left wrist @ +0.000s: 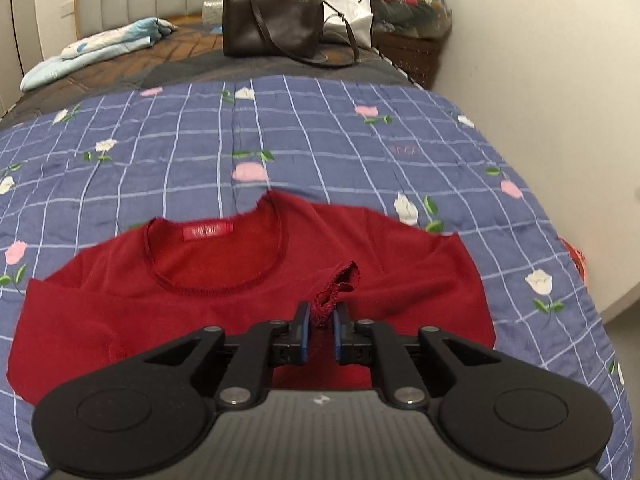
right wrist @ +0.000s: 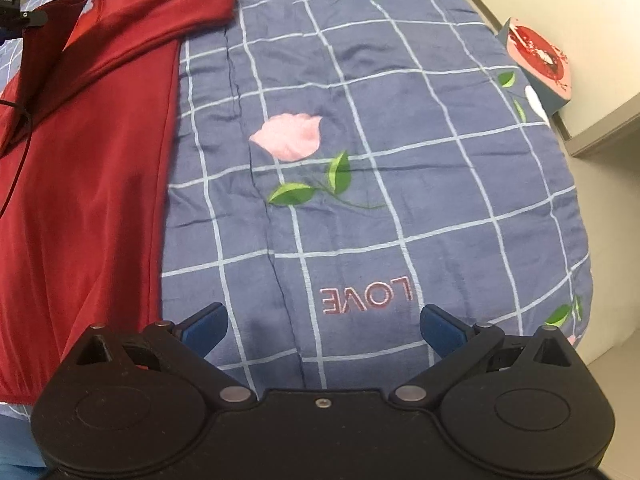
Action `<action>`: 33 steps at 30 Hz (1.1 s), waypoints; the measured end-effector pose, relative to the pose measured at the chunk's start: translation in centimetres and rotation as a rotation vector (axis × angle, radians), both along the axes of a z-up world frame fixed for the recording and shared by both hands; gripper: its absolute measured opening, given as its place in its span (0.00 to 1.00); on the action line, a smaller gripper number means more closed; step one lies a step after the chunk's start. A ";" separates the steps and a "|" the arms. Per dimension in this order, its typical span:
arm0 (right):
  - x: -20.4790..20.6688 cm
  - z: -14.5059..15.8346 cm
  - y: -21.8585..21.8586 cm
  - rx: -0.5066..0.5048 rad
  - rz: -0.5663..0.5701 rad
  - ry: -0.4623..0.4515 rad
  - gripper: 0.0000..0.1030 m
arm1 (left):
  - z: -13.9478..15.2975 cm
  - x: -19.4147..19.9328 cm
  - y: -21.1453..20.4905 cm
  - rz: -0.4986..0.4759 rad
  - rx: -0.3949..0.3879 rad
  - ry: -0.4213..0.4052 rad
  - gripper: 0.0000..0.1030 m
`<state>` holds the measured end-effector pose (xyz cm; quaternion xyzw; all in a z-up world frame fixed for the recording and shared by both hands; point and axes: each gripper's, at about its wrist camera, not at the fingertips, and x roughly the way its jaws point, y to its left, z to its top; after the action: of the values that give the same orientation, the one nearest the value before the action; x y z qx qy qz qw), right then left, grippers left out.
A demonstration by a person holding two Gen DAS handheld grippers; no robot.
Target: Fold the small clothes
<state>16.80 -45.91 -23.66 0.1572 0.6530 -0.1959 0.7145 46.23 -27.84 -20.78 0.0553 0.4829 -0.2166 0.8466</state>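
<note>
A dark red top [left wrist: 120,300] lies spread on the blue checked quilt [left wrist: 320,128], neckline and red label facing up. My left gripper [left wrist: 321,316] is shut on a bunched piece of its hem or sleeve edge [left wrist: 338,288], lifted just above the garment's middle. In the right wrist view the same red top [right wrist: 88,168] fills the left side, with a lifted fold near the other gripper [right wrist: 12,20] at top left. My right gripper [right wrist: 324,324] stands open over bare quilt to the right of the top, nothing between its fingers.
A brown handbag [left wrist: 272,28], a white bag [left wrist: 344,0] and a heap of clothes [left wrist: 416,4] sit at the bed's far end. Folded light blue fabric [left wrist: 100,48] lies far left. A pink and red box [right wrist: 540,60] stands by the wall.
</note>
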 end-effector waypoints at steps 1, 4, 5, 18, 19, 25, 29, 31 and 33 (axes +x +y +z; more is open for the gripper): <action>0.2 -0.1 0.1 0.003 0.005 0.002 0.99 | 0.0 -0.1 0.1 0.000 0.002 0.009 0.27; 0.7 -0.4 0.3 0.014 0.027 0.010 0.99 | -0.2 -0.3 1.0 0.003 0.005 0.031 0.51; 1.0 -0.4 0.4 0.017 0.037 0.013 0.99 | -0.1 -0.5 1.5 0.003 0.005 0.035 0.53; 2.3 -1.3 1.4 0.035 0.095 0.035 0.99 | -1.1 -1.5 13.4 0.311 0.109 0.141 0.83; 2.4 -1.4 1.5 0.039 0.100 0.038 0.99 | -1.2 -1.1 15.3 0.373 0.122 0.148 0.83; 2.3 -2.0 2.4 0.049 0.149 0.073 0.99 | -1.4 1.9 25.6 0.696 0.058 0.162 0.80; 1.8 -2.0 2.1 0.037 0.099 0.079 0.99 | -2.3 3.8 30.4 0.867 -0.124 0.214 0.71; 1.7 -1.7 1.9 0.026 0.061 0.071 0.99 | -3.2 4.6 31.9 0.924 -0.216 0.253 0.62; 2.2 -0.7 1.5 0.037 0.000 0.008 0.99 | -4.0 4.9 32.4 0.963 -0.276 0.288 0.59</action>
<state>19.01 -44.40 -24.35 0.1696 0.6595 -0.1842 0.7088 51.14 4.61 -24.76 -0.3158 0.5320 0.1302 0.7748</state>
